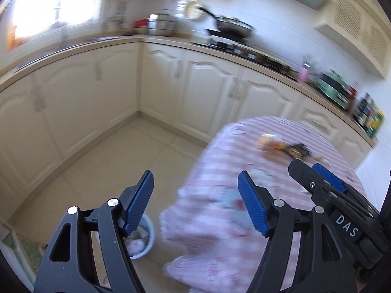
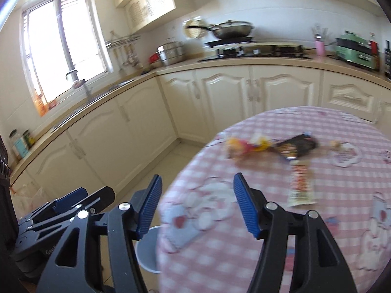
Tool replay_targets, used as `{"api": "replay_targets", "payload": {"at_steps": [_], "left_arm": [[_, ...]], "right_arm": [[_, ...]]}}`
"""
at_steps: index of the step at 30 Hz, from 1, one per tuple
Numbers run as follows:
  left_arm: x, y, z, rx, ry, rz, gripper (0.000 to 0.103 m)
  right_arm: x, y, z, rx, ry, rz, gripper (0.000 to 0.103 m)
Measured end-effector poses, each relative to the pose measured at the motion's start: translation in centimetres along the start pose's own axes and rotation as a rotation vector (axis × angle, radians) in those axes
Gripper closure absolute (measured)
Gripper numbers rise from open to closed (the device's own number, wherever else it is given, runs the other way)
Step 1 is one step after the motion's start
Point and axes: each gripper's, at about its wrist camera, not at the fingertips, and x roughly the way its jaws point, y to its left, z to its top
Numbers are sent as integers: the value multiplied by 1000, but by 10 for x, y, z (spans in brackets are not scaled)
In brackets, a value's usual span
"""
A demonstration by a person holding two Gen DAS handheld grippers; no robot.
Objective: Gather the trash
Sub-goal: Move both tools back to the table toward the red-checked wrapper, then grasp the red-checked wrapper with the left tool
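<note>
A round table with a pink checked cloth point(image 2: 293, 232) carries trash: a yellow and red wrapper point(image 2: 240, 146), a dark wrapper point(image 2: 297, 146), a long white and red wrapper point(image 2: 301, 185) and a small crumpled bit point(image 2: 334, 144). The wrappers also show blurred in the left wrist view point(image 1: 283, 146). A pale blue bin point(image 1: 144, 239) with crumpled trash inside stands on the floor beside the table; its rim shows in the right wrist view point(image 2: 149, 251). My left gripper point(image 1: 195, 202) is open and empty above the floor by the table edge. My right gripper point(image 2: 196, 204) is open and empty over the table's near edge.
Cream cabinets point(image 2: 220, 92) run along two walls under a counter with a hob point(image 2: 254, 48), wok point(image 2: 231, 29), pots point(image 2: 171, 51) and a green appliance point(image 2: 355, 48). A sink point(image 2: 97, 92) sits below the window. The floor point(image 1: 117, 161) is tiled.
</note>
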Motion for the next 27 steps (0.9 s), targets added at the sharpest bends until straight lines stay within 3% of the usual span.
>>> {"api": "replay_targets", "payload": {"at_steps": [6, 13, 22, 24, 27], "left_arm": [[31, -86, 1, 127, 55, -94, 34], [69, -156, -7, 218, 137, -157, 34], [117, -187, -14, 258, 229, -159, 35], [125, -190, -15, 263, 248, -159, 40], [129, -196, -20, 306, 242, -148, 58]], "right_arm": [[-28, -83, 2, 100, -31, -121, 43], [-33, -162, -4, 207, -13, -215, 42], [-10, -193, -6, 247, 28, -230, 42], [-5, -195, -6, 247, 38, -229, 42], [3, -195, -6, 242, 53, -224, 43]]}}
